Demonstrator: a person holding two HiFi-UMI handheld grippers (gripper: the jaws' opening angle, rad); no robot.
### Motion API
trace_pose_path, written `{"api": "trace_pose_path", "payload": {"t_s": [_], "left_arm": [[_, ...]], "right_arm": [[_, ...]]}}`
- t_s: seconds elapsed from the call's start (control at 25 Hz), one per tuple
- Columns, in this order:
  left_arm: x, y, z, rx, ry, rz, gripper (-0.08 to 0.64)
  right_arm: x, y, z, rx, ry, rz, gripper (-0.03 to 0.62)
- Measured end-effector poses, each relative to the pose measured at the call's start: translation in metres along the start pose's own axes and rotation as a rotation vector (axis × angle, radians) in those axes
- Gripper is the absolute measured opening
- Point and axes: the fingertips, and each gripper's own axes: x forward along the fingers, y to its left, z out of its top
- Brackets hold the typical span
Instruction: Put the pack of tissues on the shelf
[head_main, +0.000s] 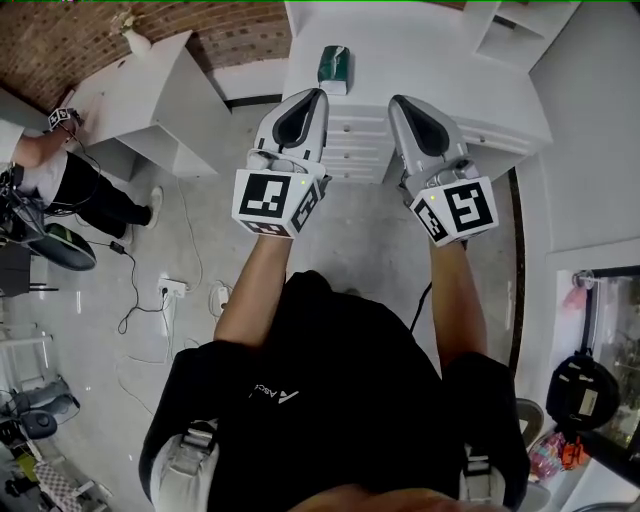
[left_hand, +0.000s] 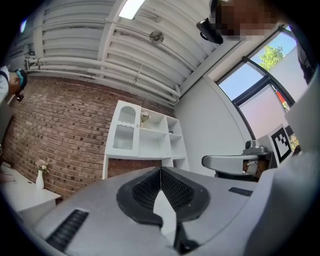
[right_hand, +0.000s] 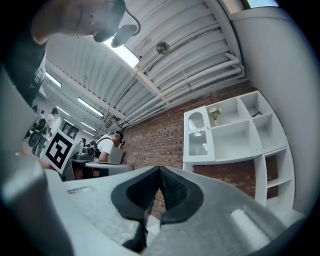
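The green pack of tissues (head_main: 333, 68) lies on the white cabinet top (head_main: 430, 60) ahead of me, near its left edge. Both grippers are held up in front of the cabinet, short of the pack. My left gripper (head_main: 317, 96) is shut with nothing in it, its tips just below the pack. My right gripper (head_main: 397, 101) is shut too and holds nothing. Both gripper views look upward at a white wall shelf (left_hand: 145, 135) (right_hand: 230, 130) on the brick wall. The pads meet in the left gripper (left_hand: 161, 172) and in the right gripper (right_hand: 160, 170). The pack is not in either gripper view.
White drawers (head_main: 350, 150) front the cabinet below the pack. A person (head_main: 60, 170) bends at a white desk (head_main: 150, 90) on the left, where a vase (head_main: 135, 40) stands. Cables and a power strip (head_main: 172, 290) lie on the floor.
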Motion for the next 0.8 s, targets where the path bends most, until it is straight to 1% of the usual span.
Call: {"api": "trace_pose_path", "payload": {"t_s": [0.16,0.4,0.6,0.8], "left_arm": [[0.014,0.005,-0.017,0.001,0.039,0.038,0.012],[0.049,0.029,-0.052,-0.015,0.088,0.060,0.087],[0.094,0.059,-0.100,-0.051,0.140,0.079,0.149],[0.144,0.107,-0.161,-0.066,0.228,0.119,0.239]], "right_arm": [[-0.003,-0.015,-0.006,0.013,0.008,-0.011,0.002],[0.014,-0.038,-0.027,0.011,0.037,-0.020,0.002],[0.049,-0.069,-0.055,-0.006,0.075,-0.013,0.002],[0.103,-0.109,-0.094,0.005,0.113,-0.011,0.002]]}}
